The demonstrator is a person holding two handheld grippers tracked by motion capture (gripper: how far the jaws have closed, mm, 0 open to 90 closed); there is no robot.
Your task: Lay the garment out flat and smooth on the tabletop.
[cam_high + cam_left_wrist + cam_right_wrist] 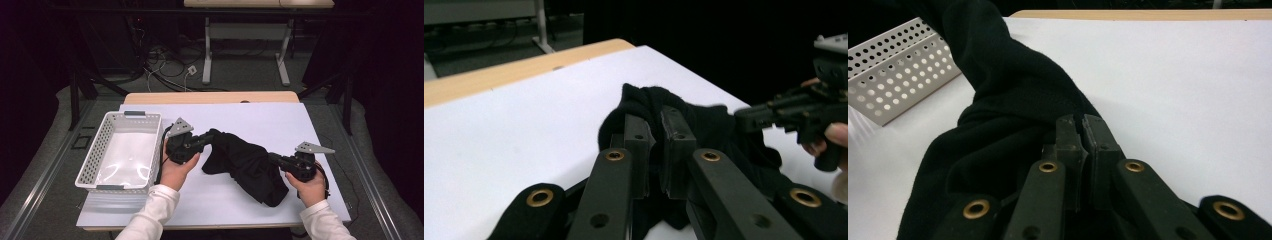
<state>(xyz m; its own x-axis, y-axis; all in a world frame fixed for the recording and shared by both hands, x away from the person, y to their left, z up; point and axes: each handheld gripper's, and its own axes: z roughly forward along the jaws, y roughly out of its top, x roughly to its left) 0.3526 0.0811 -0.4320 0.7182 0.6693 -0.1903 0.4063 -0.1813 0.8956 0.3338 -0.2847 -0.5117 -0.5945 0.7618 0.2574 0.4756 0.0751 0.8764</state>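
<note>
Left claw (pixel 202 141): in my left hand, left of centre in the high view, pointing right toward the cloth. Jaws nearly closed, with a fold of black fabric pinched between the pads in the left gripper view (pixel 658 137).

Right claw (pixel 272 159): in my right hand, lower right of the high view, pointing left. Jaws pressed together in the right gripper view (pixel 1082 131), with the edge of the fabric caught between the pads.

Black cloth (pixel 245 162): bunched on the white worktop cover, centre of the high view, running from the left claw at its upper-left end down to the right claw at its lower-right side. Its lower-right lobe lies on the cover near the front edge. In the right gripper view (pixel 998 100) it rises from the jaws toward the upper left of the frame.

Basket (pixel 97 152): white, perforated walls, standing at the left side of the high view, just beside my left hand and apart from the cloth. Its perforated wall appears at the upper left of the right gripper view (pixel 898 75).

Worktop (pixel 280 117): white cover over a wooden top; a wooden strip shows along the far edge.

Hands: left hand (pixel 175 170) and right hand (pixel 311 189), each wrapped around its claw body; white sleeves enter from the bottom edge.
</note>
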